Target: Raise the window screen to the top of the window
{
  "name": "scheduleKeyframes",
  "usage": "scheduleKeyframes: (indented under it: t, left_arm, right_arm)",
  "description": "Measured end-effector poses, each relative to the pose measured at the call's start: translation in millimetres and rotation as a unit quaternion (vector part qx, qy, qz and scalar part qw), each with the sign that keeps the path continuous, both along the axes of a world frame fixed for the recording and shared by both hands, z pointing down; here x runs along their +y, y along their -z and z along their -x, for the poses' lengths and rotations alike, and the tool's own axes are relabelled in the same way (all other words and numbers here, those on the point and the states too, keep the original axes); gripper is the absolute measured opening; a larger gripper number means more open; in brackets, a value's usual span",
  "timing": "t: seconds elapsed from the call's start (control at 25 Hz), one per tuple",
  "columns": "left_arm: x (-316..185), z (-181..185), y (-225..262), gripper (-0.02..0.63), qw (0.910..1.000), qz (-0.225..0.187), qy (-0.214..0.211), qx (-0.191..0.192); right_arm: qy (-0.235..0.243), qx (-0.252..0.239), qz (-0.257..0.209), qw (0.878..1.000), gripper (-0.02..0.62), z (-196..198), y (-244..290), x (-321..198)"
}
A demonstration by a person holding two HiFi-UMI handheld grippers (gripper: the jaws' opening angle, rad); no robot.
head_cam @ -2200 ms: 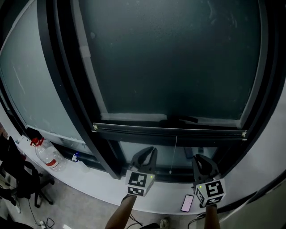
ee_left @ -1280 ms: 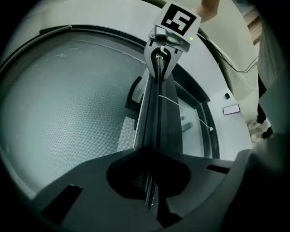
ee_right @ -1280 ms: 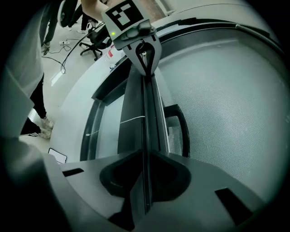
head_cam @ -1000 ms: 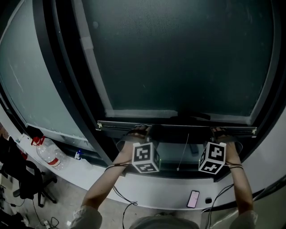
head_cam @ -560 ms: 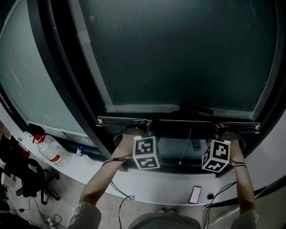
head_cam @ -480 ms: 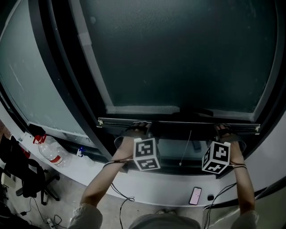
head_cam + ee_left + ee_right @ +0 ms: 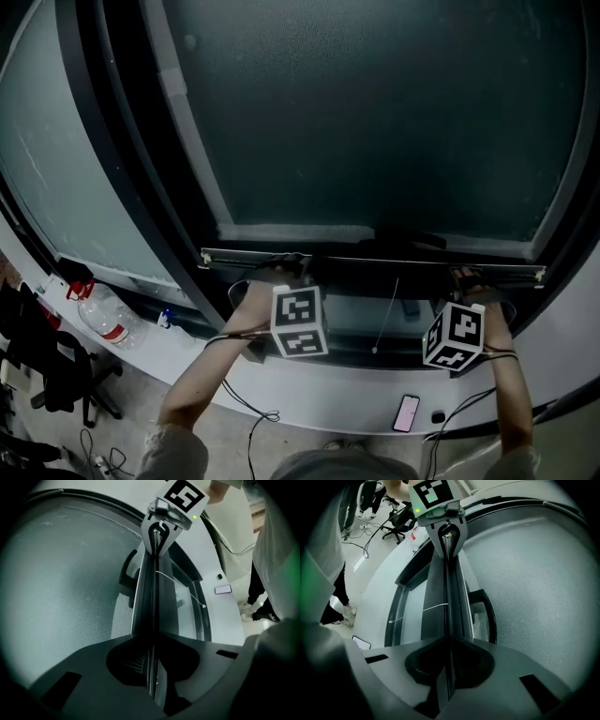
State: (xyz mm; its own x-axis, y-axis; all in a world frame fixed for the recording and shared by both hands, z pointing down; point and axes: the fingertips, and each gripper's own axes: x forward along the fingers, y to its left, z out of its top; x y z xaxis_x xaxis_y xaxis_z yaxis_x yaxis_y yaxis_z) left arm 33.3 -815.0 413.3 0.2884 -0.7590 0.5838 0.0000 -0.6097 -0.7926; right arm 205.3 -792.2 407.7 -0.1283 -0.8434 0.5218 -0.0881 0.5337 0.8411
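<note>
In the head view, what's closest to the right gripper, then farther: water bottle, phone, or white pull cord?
1. White pull cord, just left of the right gripper.
2. Phone, on the sill below.
3. Water bottle, far left.

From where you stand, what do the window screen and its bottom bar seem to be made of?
Window screen: fine woven mesh, probably fibreglass or plastic, matte grey; tiny regular holes show.
Bottom bar: likely aluminium, dark painted with a bright edge line; straight, rigid profile.
</note>
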Motion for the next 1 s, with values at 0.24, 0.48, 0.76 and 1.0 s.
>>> scheduleKeyframes:
  t: [0.24, 0.48, 0.76, 1.0]
  left_arm:
    - [0.4, 0.9, -4.9, 0.035, 0.9964, -0.042, 0.010, -0.073]
    - [1.5, 1.3, -6.9, 0.032, 0.9962, 0.003, 0.034, -0.080]
    - [2.3, -0.2, -9.8, 0.018, 0.9909, 0.109, 0.016, -0.077]
    - [0.1, 2.6, -13.5, 0.018, 0.9861, 0.155, 0.000, -0.060]
  right_arm:
    - [0.001, 0.023, 0.045, 0.999, 0.026, 1.2, -1.3, -0.3]
    - [-0.019, 0.038, 0.087, 0.995, 0.025, 2.6, -0.9, 1.5]
    - [-0.021, 0.011, 0.198, 0.980, 0.020, 3.3, 0.3, 4.6]
    - [-0.010, 0.005, 0.218, 0.976, 0.019, 7.4, -0.1, -1.5]
